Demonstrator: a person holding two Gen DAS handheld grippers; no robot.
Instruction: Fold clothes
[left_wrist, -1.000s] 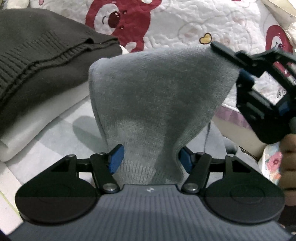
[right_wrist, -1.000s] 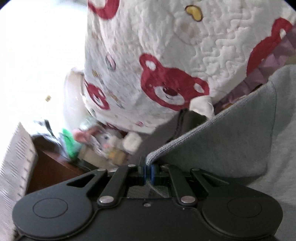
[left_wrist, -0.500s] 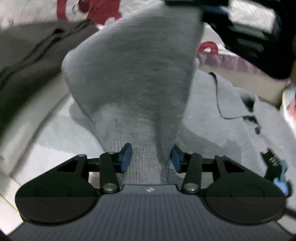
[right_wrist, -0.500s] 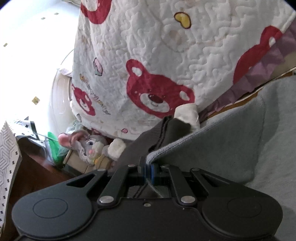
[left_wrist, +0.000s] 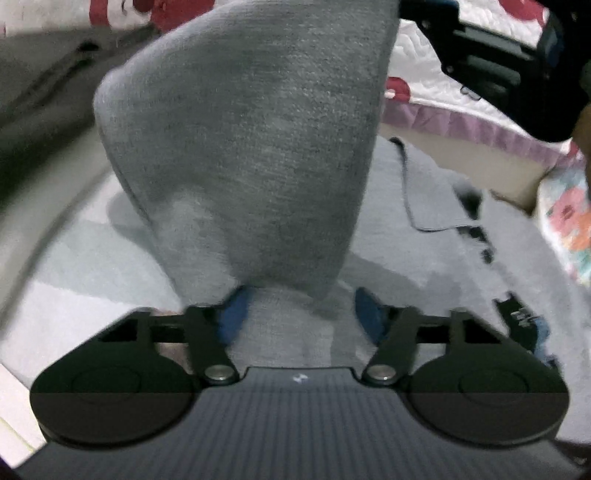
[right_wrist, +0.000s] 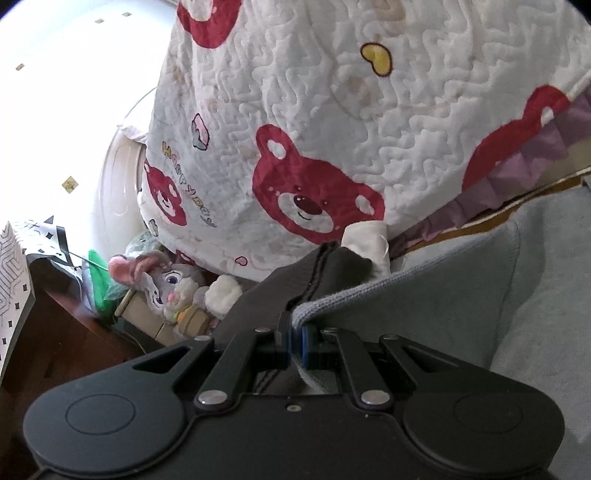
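- The grey knitted sweater (left_wrist: 251, 147) was mid-fold: one part was lifted into a tent, while the rest lay spread on the bed towards 3 o'clock in the left wrist view.
- The right tool (right_wrist: 294, 341) was clamped tight on the sweater's ribbed edge (right_wrist: 369, 291), holding it up.
- The left tool (left_wrist: 299, 314) had just been closing its jaws around the hanging cuff end; its blue pads (left_wrist: 234, 314) did not yet visibly press the cloth, though blur left this unsure.
- A dark knitted garment (right_wrist: 266, 299) sat at 10 o'clock in the left view, seemingly already folded.
- In my judgement, the sleeve remained to be laid across the body, then the final folds.
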